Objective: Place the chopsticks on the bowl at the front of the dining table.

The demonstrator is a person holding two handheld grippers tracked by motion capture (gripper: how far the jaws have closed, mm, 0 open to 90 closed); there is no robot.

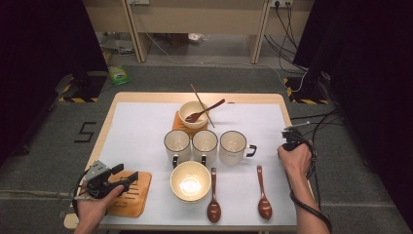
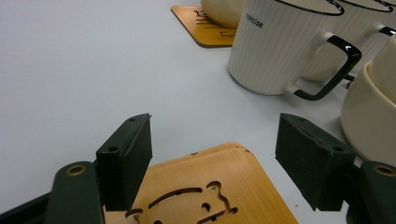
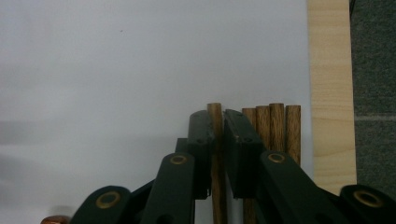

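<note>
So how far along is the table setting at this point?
Done: the far bowl sits on its coaster with a spoon and a chopstick in it. In hand: the right gripper is shut on one chopstick, four more lying beside it; the left gripper hangs open over the near coaster. Probably left: the near bowl has no coaster or utensils, and two spoons lie loose.

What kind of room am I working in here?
Probably a lab or recording workspace, not a kitchen: grey carpeted floor, yellow-black hazard tape, loose black cables, and crockery staged on a white-topped wooden table.
</note>
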